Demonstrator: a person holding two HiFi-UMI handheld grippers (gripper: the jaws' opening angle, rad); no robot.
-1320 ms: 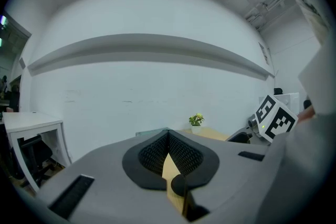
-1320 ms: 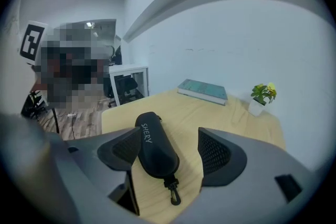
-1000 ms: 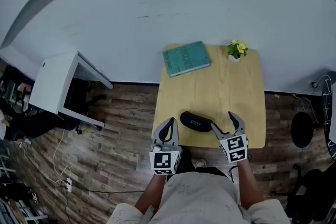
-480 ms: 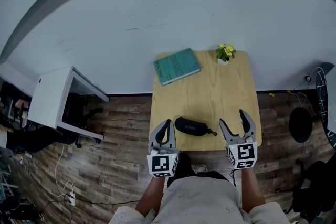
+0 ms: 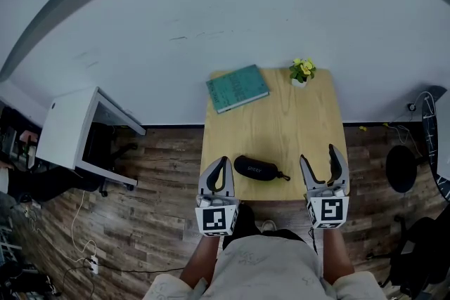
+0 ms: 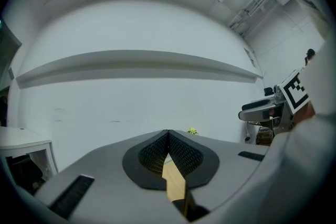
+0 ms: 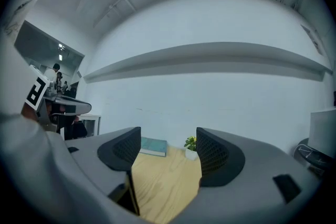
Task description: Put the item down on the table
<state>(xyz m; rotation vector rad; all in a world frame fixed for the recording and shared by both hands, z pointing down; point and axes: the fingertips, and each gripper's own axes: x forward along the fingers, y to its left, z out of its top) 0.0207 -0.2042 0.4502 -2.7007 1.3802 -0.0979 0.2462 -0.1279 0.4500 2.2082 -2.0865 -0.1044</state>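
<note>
- The desk (image 5: 295,123) carries the item, a black case (image 5: 256,168) lying flat near its front edge. The put-down looks finished, so what remains is to draw both tools straight back toward the body, keeping them low and not swinging inward, so that nothing nudges the case off the near edge.
- A teal book (image 5: 237,88) lies at the far left corner, well clear of any retreat path.
- The right hand-held gripper (image 5: 320,165) is released, its jaws wide apart. Its own view shows only bare desk between them.
- The left hand-held gripper (image 5: 222,166) is clenched tip to tip on nothing.
- The case sits between the two tools, just beside the left one and somewhat further from the right. It seems to touch neither, and its thin cord trails toward the right one.
- A small potted plant (image 5: 301,71) stands at the far right corner.
</note>
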